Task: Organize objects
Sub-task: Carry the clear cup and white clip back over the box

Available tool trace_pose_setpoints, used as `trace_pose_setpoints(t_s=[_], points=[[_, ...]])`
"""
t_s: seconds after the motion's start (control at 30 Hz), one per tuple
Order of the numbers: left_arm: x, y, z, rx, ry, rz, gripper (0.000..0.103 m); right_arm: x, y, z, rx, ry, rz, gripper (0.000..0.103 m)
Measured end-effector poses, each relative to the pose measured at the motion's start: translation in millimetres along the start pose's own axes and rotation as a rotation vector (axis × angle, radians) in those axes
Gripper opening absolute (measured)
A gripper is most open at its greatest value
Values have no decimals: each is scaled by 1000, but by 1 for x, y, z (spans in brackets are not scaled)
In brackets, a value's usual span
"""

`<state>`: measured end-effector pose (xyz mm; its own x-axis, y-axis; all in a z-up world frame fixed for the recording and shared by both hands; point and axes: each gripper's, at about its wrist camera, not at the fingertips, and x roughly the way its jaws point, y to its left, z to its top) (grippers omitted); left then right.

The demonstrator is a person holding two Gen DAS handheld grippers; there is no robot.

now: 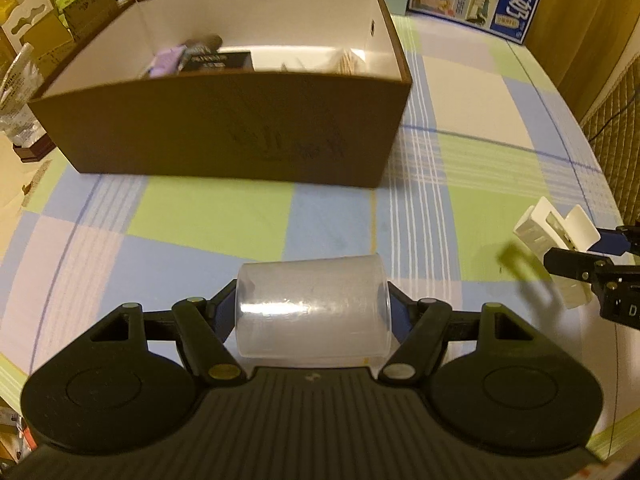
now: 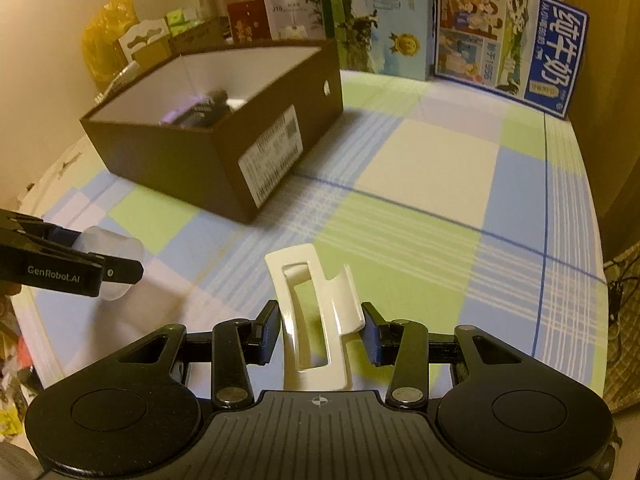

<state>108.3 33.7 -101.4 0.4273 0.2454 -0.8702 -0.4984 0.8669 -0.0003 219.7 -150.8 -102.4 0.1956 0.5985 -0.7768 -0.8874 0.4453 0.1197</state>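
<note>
My left gripper (image 1: 312, 312) is shut on a clear plastic cup (image 1: 314, 312), held sideways above the checked tablecloth. My right gripper (image 2: 322, 334) is shut on a white hair claw clip (image 2: 316, 320), its pads pressing both sides. A brown cardboard box (image 1: 224, 132) with a white inside stands open ahead of the left gripper, with a purple packet (image 1: 166, 60) and a dark packet (image 1: 218, 62) in it. The right gripper (image 1: 580, 256) with the clip (image 1: 556, 236) shows at the right edge of the left wrist view. In the right wrist view the left gripper (image 2: 96, 258) and cup (image 2: 114, 250) show at the left.
A checked cloth (image 2: 420, 216) in green, blue and cream covers the table. Printed milk cartons (image 2: 508, 40) and boxes stand along its far edge. Cardboard boxes and plastic packets (image 1: 20, 88) crowd the left side beyond the brown box.
</note>
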Motion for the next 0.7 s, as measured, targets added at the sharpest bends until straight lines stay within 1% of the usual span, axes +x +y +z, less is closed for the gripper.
trace_pose_setpoints(t_s=[0.4,0.7], points=[[-32,28,28,-21,-85,-12,69,-12,25,44,5,-65,36,40],[-49,47,54,0,-146,-35,69,-13,54,85,4,-129,73,40]])
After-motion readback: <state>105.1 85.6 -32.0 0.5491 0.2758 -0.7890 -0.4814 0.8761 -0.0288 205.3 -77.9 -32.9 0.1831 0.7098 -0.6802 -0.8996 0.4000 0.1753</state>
